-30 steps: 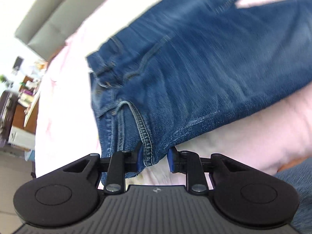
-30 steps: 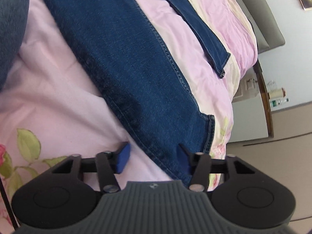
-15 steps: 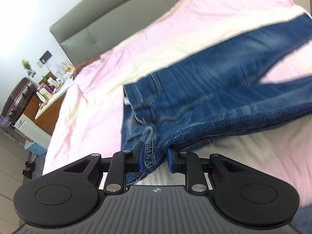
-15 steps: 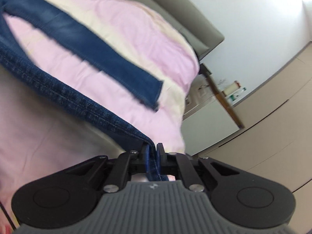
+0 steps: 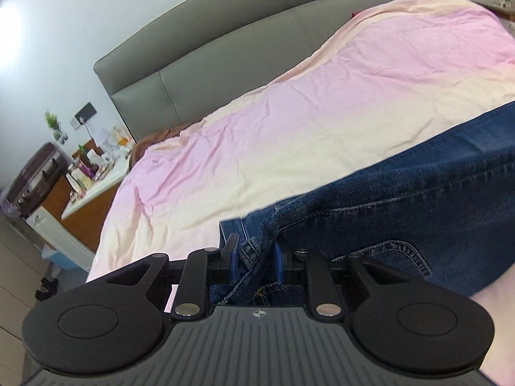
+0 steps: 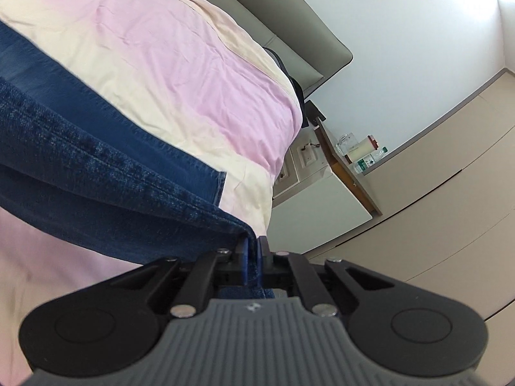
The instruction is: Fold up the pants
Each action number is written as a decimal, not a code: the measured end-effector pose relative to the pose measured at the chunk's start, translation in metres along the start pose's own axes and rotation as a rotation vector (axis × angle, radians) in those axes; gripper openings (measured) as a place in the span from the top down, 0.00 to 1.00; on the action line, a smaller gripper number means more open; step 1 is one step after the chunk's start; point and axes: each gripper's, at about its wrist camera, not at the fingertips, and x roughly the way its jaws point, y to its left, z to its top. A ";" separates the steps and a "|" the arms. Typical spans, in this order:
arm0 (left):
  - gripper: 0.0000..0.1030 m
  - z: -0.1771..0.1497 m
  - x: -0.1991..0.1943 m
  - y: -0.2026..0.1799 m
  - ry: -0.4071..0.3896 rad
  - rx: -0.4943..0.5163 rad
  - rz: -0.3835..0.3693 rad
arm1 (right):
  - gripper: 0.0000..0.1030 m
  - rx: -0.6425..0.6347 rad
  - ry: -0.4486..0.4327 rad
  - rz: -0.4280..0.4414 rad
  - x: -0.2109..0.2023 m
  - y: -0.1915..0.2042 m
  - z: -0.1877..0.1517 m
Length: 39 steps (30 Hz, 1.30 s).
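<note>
Two grips hold the dark blue denim pants (image 5: 402, 212) above the pink bed (image 5: 289, 112): my left tongs (image 5: 254, 257) clamp the bunched waistband, and my right tongs (image 6: 252, 254) are pinched nearly closed on a leg hem. I judge uneven carrying could skew the fold or pull the thin hem free. Long axis runs between the tongs, waist leftward.

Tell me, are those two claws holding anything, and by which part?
Both hold the jeans: the left gripper pinches bunched denim at the waist end, the right gripper clamps the hem of one leg.
</note>
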 end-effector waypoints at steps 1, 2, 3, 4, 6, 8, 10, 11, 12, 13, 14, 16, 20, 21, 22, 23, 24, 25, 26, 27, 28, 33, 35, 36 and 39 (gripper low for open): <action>0.77 0.006 0.012 -0.004 0.005 0.005 0.008 | 1.00 0.002 0.010 0.006 0.013 0.002 0.009; 0.77 0.011 0.025 -0.006 0.014 0.004 0.012 | 1.00 -0.003 0.021 0.011 0.030 0.006 0.019; 0.77 0.016 0.039 -0.008 0.025 0.002 0.013 | 1.00 -0.011 0.027 0.014 0.044 0.011 0.027; 0.77 0.020 0.052 -0.010 0.031 0.001 0.012 | 1.00 -0.022 0.036 0.019 0.060 0.016 0.036; 0.77 0.026 0.075 -0.014 0.048 0.005 0.019 | 1.00 -0.051 0.040 0.011 0.091 0.027 0.053; 0.77 0.029 0.097 -0.023 0.072 0.024 0.025 | 1.00 -0.066 0.042 0.010 0.118 0.039 0.072; 0.77 0.028 0.113 -0.029 0.096 0.046 0.027 | 1.00 -0.085 0.047 0.017 0.141 0.050 0.088; 0.77 0.028 0.121 -0.032 0.110 0.050 0.027 | 1.00 -0.107 0.045 0.019 0.153 0.057 0.096; 0.77 0.026 0.127 -0.032 0.119 0.047 0.025 | 1.00 -0.124 0.046 0.021 0.164 0.063 0.102; 0.77 0.025 0.135 -0.034 0.131 0.045 0.024 | 1.00 -0.140 0.050 0.023 0.173 0.070 0.107; 0.77 0.023 0.140 -0.036 0.134 0.045 0.024 | 1.00 -0.157 0.059 0.025 0.181 0.076 0.112; 0.77 0.020 0.145 -0.038 0.131 0.042 0.029 | 1.00 -0.185 0.072 0.023 0.194 0.088 0.117; 0.78 0.027 0.132 -0.039 0.043 0.028 0.062 | 1.00 -0.222 0.092 0.006 0.207 0.098 0.118; 0.78 0.031 0.127 -0.038 0.020 0.027 0.065 | 1.00 -0.213 0.099 0.006 0.207 0.095 0.118; 0.78 0.037 0.127 -0.037 0.011 0.023 0.060 | 1.00 -0.186 0.101 0.004 0.206 0.090 0.120; 0.78 0.041 0.131 -0.036 0.021 0.018 0.056 | 1.00 -0.160 0.102 -0.002 0.207 0.084 0.121; 0.78 0.043 0.136 -0.035 0.037 0.016 0.056 | 1.00 -0.143 0.106 -0.007 0.209 0.082 0.122; 0.78 0.046 0.145 -0.038 0.056 0.016 0.055 | 1.00 -0.135 0.107 -0.004 0.213 0.082 0.123; 0.78 0.046 0.154 -0.041 0.065 0.018 0.054 | 1.00 -0.137 0.106 0.000 0.216 0.085 0.125; 0.77 0.045 0.160 -0.044 0.069 0.026 0.052 | 1.00 -0.142 0.108 0.000 0.222 0.090 0.126; 0.77 0.045 0.166 -0.046 0.069 0.033 0.053 | 1.00 -0.138 0.114 0.002 0.227 0.094 0.128; 0.77 0.043 0.188 -0.053 0.091 0.018 0.057 | 1.00 -0.133 0.145 0.011 0.249 0.107 0.129; 0.76 0.040 0.193 -0.057 0.106 0.027 0.053 | 1.00 -0.142 0.160 0.018 0.257 0.112 0.127; 0.69 0.038 0.195 -0.059 0.115 0.037 0.058 | 1.00 -0.150 0.171 0.024 0.260 0.115 0.126; 0.48 0.033 0.193 -0.059 0.110 0.056 0.037 | 1.00 -0.150 0.191 0.037 0.263 0.118 0.122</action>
